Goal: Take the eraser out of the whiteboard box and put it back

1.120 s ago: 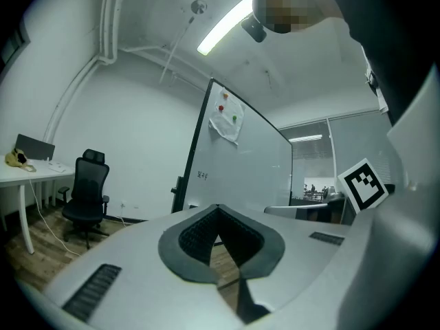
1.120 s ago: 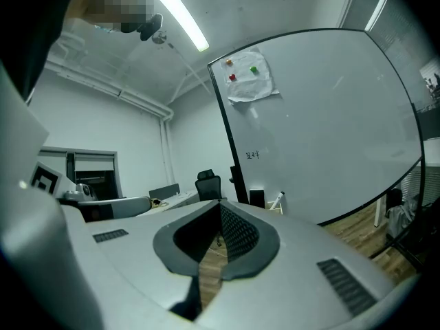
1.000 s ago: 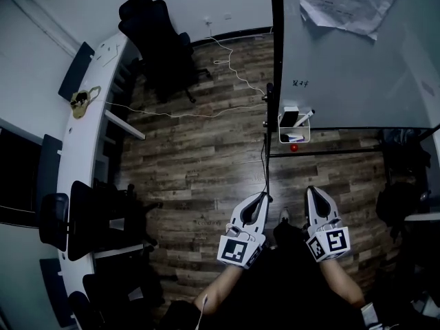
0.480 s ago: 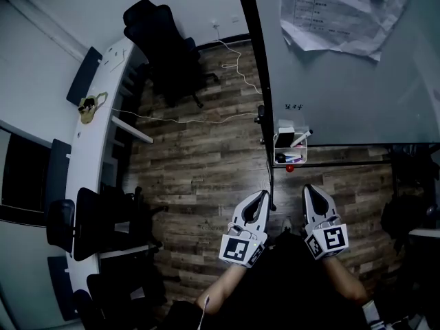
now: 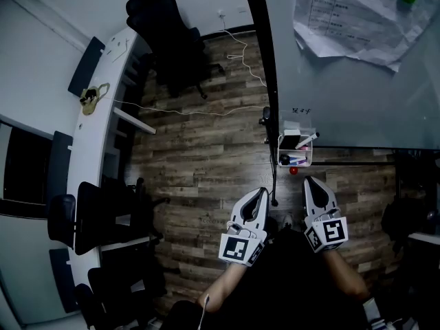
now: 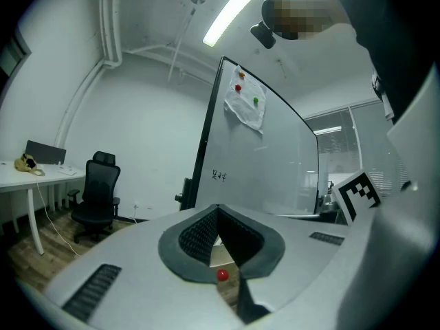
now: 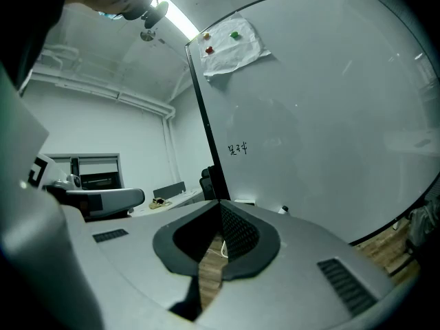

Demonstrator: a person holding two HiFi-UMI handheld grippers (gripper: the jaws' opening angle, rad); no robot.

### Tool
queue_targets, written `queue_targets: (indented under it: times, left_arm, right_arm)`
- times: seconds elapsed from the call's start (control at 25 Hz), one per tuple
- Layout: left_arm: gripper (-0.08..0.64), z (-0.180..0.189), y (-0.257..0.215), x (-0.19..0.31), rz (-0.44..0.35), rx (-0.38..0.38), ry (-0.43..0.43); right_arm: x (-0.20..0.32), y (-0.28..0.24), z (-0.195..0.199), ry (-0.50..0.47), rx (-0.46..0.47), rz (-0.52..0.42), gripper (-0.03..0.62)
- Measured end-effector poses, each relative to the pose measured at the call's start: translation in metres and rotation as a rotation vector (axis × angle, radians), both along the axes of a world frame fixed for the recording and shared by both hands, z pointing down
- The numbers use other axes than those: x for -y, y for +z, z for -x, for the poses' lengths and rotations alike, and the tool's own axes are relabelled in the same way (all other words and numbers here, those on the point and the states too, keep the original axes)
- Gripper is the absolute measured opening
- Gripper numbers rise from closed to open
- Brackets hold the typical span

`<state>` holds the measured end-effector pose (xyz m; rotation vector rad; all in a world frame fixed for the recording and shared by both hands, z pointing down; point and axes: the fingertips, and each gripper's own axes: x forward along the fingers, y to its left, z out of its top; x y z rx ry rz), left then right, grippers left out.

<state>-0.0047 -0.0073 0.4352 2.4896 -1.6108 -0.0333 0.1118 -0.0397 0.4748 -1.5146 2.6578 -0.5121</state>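
Eraser: we took it for the pale block [image 5: 291, 130] standing in the whiteboard box [image 5: 295, 159], just beside a marker [image 5: 306, 137]; it was too small to be sure.
Whiteboard box: it hung at the lower left edge of the whiteboard [image 5: 357, 81], by the black frame post [image 5: 269, 81], with a red ball [image 5: 293, 171] just near of it.
Left gripper [image 5: 260, 193]: clenched and empty, near of the box and apart from it.
Right gripper [image 5: 311, 182]: clenched too, nothing between its jaws, also short of the box.
Progress: we judged nothing done yet; the eraser sat in the box, so reaching, opening, lifting it out and returning it were all left.
Head view alone: it showed the box's contents and both grippers at once.
Gripper views alone: they showed the jaw pads meeting; the left one caught only a sliver of the box, the right one missed the box altogether.
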Motion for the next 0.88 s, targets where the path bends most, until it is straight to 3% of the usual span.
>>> queue_targets:
  times: [0.6, 0.88]
  left_arm:
    - [0.006, 0.014, 0.010, 0.055, 0.048, -0.017, 0.079]
    - [0.006, 0.013, 0.019, 0.069, 0.071, -0.034, 0.134]
  right_arm:
    - [0.051, 0.030, 0.016, 0.102, -0.042, 0.102, 0.021]
    - [0.077, 0.051, 0.020, 0.132, -0.056, 0.165, 0.133]
